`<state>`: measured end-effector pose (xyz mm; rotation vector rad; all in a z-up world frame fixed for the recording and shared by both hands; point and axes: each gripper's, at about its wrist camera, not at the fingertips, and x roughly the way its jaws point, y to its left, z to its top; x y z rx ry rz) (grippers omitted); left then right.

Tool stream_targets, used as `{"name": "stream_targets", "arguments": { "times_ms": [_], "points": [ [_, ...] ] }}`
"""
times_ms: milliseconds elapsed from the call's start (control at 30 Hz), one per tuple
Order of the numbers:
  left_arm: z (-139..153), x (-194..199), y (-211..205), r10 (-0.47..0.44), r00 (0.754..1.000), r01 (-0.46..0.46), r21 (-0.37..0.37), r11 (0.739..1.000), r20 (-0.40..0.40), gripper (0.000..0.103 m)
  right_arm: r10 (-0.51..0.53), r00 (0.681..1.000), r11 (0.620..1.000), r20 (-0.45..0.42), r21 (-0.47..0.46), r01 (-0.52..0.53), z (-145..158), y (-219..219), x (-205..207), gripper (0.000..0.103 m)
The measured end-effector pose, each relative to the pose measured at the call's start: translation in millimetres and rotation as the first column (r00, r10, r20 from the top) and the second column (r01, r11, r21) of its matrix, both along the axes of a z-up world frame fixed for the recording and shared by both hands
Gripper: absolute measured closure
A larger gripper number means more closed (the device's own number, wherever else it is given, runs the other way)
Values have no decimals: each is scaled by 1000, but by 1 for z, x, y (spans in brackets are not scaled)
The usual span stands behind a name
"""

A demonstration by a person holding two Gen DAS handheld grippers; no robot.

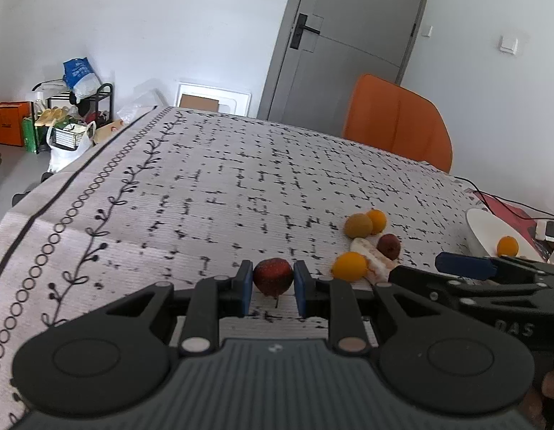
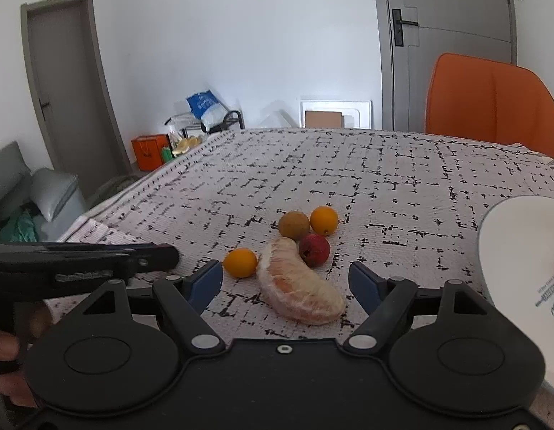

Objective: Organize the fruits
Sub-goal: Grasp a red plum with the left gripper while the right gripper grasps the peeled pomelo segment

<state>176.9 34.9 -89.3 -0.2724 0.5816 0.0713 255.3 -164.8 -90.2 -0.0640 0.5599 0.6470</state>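
Left hand-held gripper (image 1: pixel 273 281) clenched on soft strawberry (image 1: pixel 273 275) across its midsection; bruises easily. Right hand-held gripper (image 2: pixel 286 281) released, straddling pomelo segment (image 2: pixel 300 288): light, fragile membrane.

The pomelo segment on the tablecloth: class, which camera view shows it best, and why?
The right wrist view: the pomelo segment lies whole and close, just ahead of the open right tool. In the left wrist view only a small pale part shows, partly hidden behind an orange fruit.

Ribbed woven tablecloth (image 2: pixel 348 165); matt plastic left hand-held gripper (image 1: pixel 273 283); glossy plate (image 2: pixel 520 243)
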Motion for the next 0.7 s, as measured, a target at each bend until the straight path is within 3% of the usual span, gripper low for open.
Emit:
{"name": "stream_targets", "arguments": {
  "times_ms": [233,333,400,433,700],
  "points": [
    [2,-6,13,35,999,-35,-8,999,4,81,48,999,997,1,-65,-48,-6,17,14,27],
    [2,-9,16,46,999,-46,-10,999,4,81,67,997,994,-25,-91,-69,-13,22,18,34],
    [2,-9,16,49,999,-48,-10,999,3,81,56,998,991,-7,-117,-56,-15,23,15,53],
    [2,-9,16,49,999,-49,-11,999,2,81,48,999,991,-3,-126,-48,-14,23,14,56],
    [9,-13,9,34,999,-33,-19,999,19,81,80,996,995,-41,-62,-83,-7,10,3,63]
  ]
}}
